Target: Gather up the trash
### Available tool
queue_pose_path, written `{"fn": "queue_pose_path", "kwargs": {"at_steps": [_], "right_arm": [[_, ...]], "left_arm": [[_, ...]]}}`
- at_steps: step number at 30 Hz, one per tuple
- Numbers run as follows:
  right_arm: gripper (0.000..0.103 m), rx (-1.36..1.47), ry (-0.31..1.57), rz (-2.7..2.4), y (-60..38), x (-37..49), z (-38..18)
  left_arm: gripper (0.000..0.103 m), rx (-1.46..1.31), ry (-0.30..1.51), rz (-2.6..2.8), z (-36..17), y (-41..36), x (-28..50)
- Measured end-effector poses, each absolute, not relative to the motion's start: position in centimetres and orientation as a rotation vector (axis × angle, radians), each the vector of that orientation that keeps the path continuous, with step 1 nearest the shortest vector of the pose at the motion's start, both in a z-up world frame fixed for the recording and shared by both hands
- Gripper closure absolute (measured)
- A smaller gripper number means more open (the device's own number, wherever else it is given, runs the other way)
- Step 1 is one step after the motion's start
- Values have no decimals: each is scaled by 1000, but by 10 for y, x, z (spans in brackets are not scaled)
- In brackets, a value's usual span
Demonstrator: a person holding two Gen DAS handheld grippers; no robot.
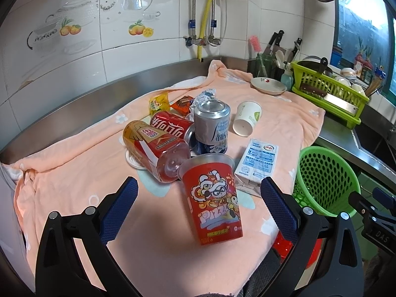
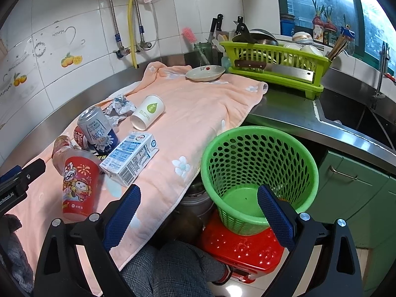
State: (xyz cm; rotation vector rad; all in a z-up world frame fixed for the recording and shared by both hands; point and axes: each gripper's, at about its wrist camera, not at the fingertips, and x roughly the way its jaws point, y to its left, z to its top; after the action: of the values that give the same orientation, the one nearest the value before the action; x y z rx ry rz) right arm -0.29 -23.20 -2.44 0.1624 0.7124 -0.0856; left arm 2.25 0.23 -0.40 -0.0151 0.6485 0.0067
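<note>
Both grippers were spread wide and held nothing: the left gripper (image 1: 199, 205) hovered over the near part of a peach towel (image 1: 74, 173), with a red pizza cup (image 1: 212, 203) standing between its fingers, and the right gripper (image 2: 198, 210) hung past the towel's hem above a green basket (image 2: 259, 168) on a red stool (image 2: 242, 247). Behind the cup lay a clustered milk carton (image 1: 259, 160), red bottle (image 1: 153, 146), cola can (image 1: 170, 123), upright silver can (image 1: 211, 123) and tipped paper cup (image 1: 247, 118). Bare towel stretched beyond to a plate (image 1: 268, 85), a green dish rack (image 2: 274, 66), steel counter (image 2: 292, 113) and tiled wall (image 1: 123, 24).
</note>
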Motion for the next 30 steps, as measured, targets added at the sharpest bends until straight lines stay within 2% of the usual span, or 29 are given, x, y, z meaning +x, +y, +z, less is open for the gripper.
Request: {"fn": "queue_pose_path", "kwargs": {"at_steps": [15,25,30], "right_arm": [[11,150,749,-58,-225,23,-28],[11,187,842,68,-192,74,-38],[17,244,913,122,-175,103,-48]], "left_arm": [[5,-23,691,-2,-8,12,38],[7,-58,725,27,-17,41,43],[9,-76,737,22,-22,55,43]]}}
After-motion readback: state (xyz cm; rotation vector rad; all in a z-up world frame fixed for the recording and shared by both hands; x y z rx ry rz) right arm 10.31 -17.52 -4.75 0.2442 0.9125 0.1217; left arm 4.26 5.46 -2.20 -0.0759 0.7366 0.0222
